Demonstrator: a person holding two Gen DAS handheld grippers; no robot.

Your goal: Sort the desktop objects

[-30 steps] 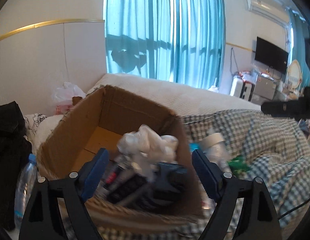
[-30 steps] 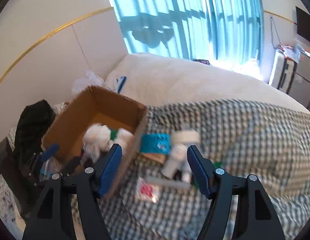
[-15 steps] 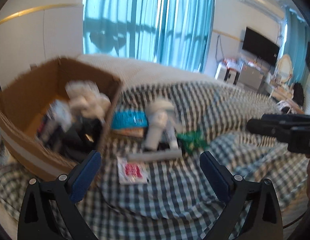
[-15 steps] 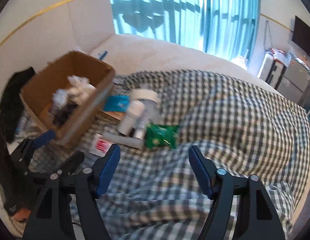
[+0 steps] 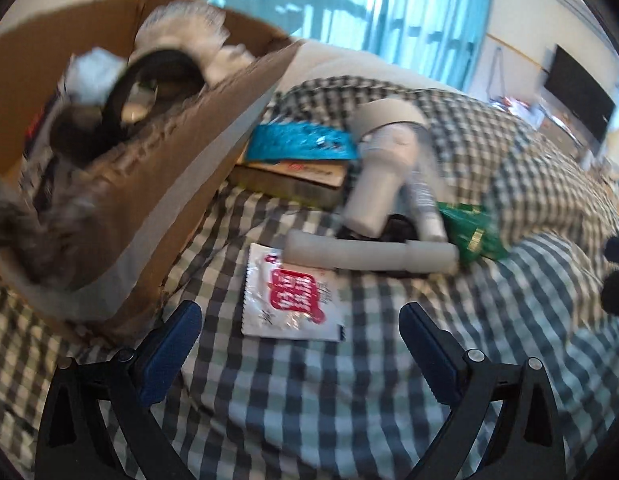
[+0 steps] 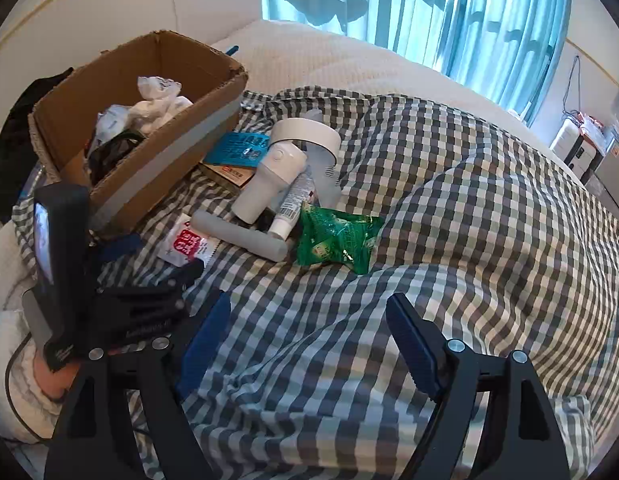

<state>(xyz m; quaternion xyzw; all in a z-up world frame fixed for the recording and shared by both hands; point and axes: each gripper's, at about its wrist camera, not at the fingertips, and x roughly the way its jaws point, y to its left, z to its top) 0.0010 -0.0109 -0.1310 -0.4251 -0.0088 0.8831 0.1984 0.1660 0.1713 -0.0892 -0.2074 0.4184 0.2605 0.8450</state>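
Note:
A pile of objects lies on a checked blanket: a white-and-red sachet (image 5: pixel 291 296) (image 6: pixel 185 242), a grey tube (image 5: pixel 369 254) (image 6: pixel 239 236), a white hair dryer (image 5: pixel 383 176) (image 6: pixel 277 172), a green packet (image 5: pixel 475 232) (image 6: pixel 335 240), a blue packet (image 5: pixel 301 144) (image 6: pixel 241 148). A cardboard box (image 5: pixel 165 184) (image 6: pixel 165 160) holding crumpled paper and dark items stands to their left. My left gripper (image 5: pixel 301 340) is open and empty, just short of the sachet. My right gripper (image 6: pixel 309 336) is open and empty, over bare blanket below the green packet. The left gripper also shows in the right wrist view (image 6: pixel 149 264).
A flat brown carton (image 5: pixel 293 182) lies under the blue packet. A white quilt (image 6: pixel 329 60) and blue curtains (image 6: pixel 449 12) lie beyond. A black bag (image 6: pixel 9 160) sits left of the box. Furniture stands at the far right.
My left gripper has swung right from the box and dropped low toward the sachet. My right gripper has drawn back from the pile over the blanket. Both stay open.

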